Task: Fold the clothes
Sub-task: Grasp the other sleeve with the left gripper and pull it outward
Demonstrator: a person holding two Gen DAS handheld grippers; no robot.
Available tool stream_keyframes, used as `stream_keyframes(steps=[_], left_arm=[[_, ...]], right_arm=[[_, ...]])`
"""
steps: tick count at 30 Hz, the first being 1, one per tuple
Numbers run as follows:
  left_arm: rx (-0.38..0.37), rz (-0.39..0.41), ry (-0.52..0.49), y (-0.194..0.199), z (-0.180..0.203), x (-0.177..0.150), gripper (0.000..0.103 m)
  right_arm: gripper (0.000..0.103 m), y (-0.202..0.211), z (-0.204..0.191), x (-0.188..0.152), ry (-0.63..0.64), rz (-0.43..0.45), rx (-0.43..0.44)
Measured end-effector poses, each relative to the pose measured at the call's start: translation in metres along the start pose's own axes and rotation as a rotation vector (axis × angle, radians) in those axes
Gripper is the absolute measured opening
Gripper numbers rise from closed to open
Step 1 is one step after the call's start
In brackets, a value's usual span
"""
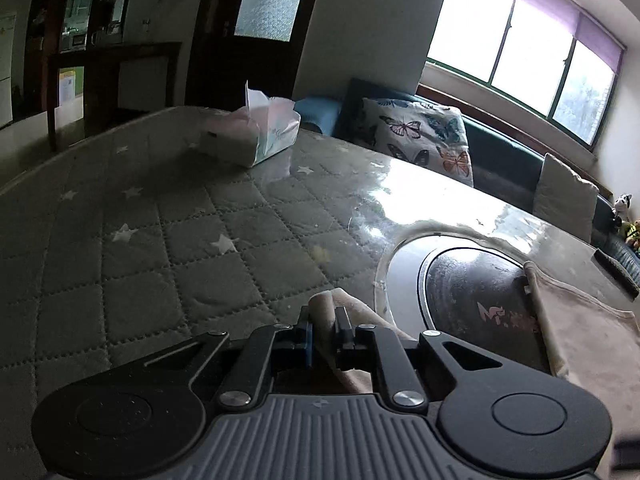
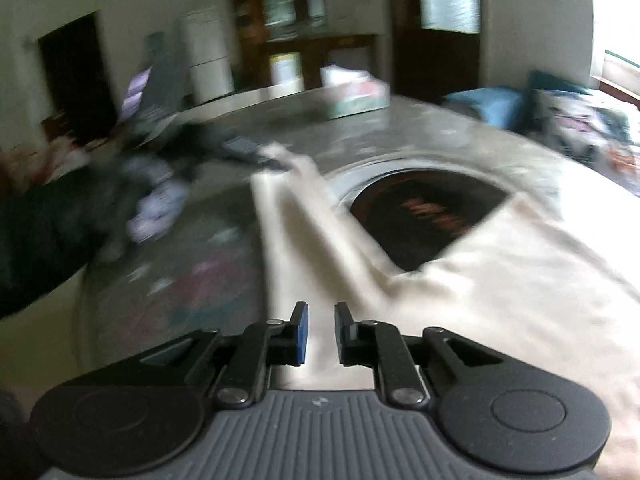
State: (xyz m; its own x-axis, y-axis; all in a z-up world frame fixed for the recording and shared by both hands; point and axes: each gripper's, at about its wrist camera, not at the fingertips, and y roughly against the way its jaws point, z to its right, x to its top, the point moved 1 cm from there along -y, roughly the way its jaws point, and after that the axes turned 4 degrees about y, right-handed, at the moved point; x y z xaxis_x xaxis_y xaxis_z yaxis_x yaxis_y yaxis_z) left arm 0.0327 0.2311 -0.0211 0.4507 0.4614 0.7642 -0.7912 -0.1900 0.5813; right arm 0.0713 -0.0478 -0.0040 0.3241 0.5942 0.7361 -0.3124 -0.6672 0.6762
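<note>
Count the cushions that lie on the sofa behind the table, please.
2. A butterfly cushion leans on the sofa under the window. A plain pale cushion stands further right. More may be hidden beyond the table edge.

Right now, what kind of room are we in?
Most likely a home living or dining room. A table with a quilted star-print cover holds a tissue pack; behind it a sofa with a butterfly cushion sits under a wide window.
</note>
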Motion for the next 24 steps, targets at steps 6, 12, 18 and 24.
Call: stream_keyframes(steps=[6,12,18,24], left_arm=[[-0.017,0.051,0.009,0.018,-0.007,-0.005,0.009],[-0.007,0.048,0.001,0.021,-0.010,-0.006,0.009],[0.027,0.003,0.012,0.011,-0.011,-0.006,0.015],[0.057,-0.010,-0.001,0.013,-0.008,-0.010,0.051]], right_arm=[[0.014,-0.026,0.047,0.008,-0.141,-0.042,-0.158],[0.018,-0.048,0.059,0.011,-0.153,-0.062,-0.207],[0.019,-0.055,0.038,0.013,-0.060,-0.061,-0.198],[0.037,-0.026,0.034,0.009,-0.050,-0.038,-0.191]])
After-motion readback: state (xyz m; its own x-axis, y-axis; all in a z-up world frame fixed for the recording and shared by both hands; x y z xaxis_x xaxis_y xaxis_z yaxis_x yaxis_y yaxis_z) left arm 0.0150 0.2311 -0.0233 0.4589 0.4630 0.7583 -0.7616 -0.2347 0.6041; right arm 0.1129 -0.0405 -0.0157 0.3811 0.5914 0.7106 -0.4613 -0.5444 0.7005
